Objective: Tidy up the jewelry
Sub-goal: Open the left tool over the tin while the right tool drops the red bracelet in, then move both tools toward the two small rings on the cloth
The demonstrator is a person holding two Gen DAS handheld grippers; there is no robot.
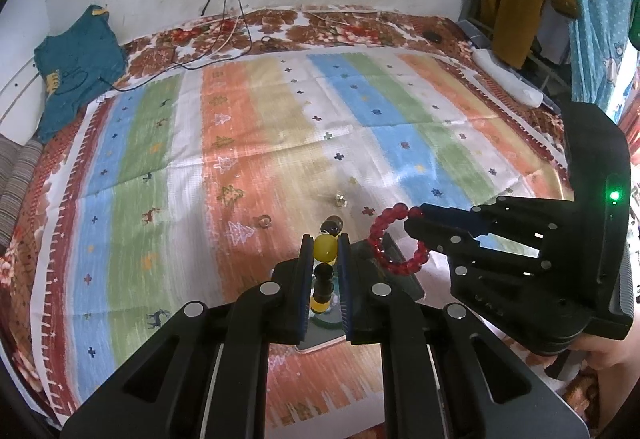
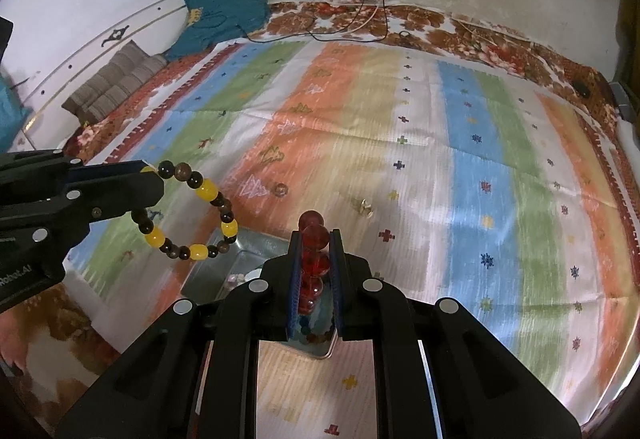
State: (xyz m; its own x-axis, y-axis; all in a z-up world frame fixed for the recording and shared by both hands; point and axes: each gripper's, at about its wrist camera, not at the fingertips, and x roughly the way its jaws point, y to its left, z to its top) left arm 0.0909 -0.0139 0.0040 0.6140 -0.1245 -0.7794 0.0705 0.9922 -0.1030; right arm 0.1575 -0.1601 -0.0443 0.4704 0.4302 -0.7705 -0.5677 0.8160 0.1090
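Both bracelets lifted over the tray.

I have the yellow-and-brown bracelet (image 2: 188, 215) clamped in my left gripper (image 1: 325, 239) and the red bracelet (image 1: 394, 241) clamped in my right gripper (image 2: 316, 235), both hanging above the metal tray (image 2: 224, 259) on the striped cloth (image 2: 420, 159); two small pieces lie beyond.

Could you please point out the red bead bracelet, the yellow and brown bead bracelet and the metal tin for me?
red bead bracelet (image 1: 384, 239): left wrist view, left arc of beads.
yellow and brown bead bracelet (image 2: 207, 189): right wrist view, a yellow bead.
metal tin (image 2: 208, 267): right wrist view, left wall.
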